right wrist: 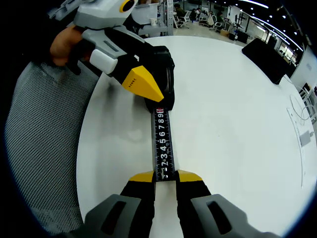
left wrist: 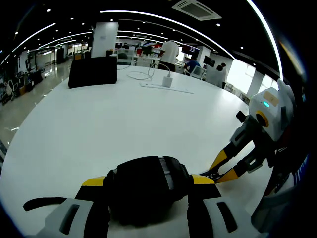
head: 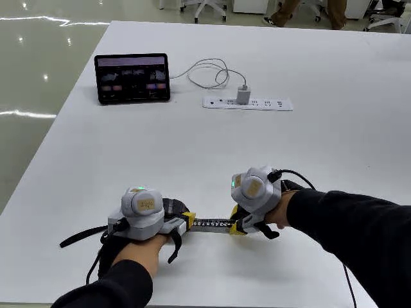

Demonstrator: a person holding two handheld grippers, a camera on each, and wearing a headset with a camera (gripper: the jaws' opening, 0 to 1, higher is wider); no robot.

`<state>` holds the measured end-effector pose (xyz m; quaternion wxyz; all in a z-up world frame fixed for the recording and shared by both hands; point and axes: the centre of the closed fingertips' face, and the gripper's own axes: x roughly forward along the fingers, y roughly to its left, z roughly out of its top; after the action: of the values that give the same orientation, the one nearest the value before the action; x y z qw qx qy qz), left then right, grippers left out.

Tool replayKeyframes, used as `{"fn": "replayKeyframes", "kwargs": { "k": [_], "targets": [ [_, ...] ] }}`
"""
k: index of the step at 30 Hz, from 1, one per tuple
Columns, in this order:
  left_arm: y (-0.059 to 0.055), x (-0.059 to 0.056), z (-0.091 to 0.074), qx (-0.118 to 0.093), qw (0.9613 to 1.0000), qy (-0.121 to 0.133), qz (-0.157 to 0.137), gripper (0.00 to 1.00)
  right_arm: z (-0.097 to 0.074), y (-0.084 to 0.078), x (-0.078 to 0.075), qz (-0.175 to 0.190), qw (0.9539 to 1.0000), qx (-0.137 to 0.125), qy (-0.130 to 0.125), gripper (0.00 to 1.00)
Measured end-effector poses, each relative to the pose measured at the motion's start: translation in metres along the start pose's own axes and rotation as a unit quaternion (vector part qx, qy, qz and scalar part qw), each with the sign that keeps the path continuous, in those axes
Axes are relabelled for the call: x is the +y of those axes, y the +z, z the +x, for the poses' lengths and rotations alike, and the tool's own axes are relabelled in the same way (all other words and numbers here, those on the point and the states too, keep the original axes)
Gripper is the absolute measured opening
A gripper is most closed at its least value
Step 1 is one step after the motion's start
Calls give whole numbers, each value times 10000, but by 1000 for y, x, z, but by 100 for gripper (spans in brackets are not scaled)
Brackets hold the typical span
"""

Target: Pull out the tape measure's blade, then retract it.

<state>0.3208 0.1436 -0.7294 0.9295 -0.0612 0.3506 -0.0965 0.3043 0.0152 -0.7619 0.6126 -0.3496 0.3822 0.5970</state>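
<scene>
Low in the frame, the left tool clamped the black tape measure on the table; the right tool pinched its blade tip. A loose pinch could let it whip back.

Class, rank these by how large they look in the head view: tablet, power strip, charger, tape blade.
1. tablet
2. power strip
3. charger and the exposed stretch of blade look about alike. The blade is nearer the camera, so I leave these two unranked.
</scene>
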Motion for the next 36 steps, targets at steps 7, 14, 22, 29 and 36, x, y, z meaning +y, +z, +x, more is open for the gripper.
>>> {"fn": "replayKeyframes", "kwargs": {
  "k": [7,14,22,29,36],
  "targets": [
    [0,0,0,4,10000,-6,-4,59,3,5,0,63,9999,-89,17,11],
    [0,1,1,-1,10000,-2,-31,59,6,9,0,7,9999,-127,15,11],
    [1,1,0,1,10000,-8,-74,59,7,13,-1,-71,9998,-157,32,11],
    [0,1,0,-2,10000,-37,-86,59,7,15,-1,-60,9998,-207,31,11],
    [0,1,-1,-6,10000,-37,-60,59,11,21,-1,-13,9997,-235,-8,11]
  ]
}}
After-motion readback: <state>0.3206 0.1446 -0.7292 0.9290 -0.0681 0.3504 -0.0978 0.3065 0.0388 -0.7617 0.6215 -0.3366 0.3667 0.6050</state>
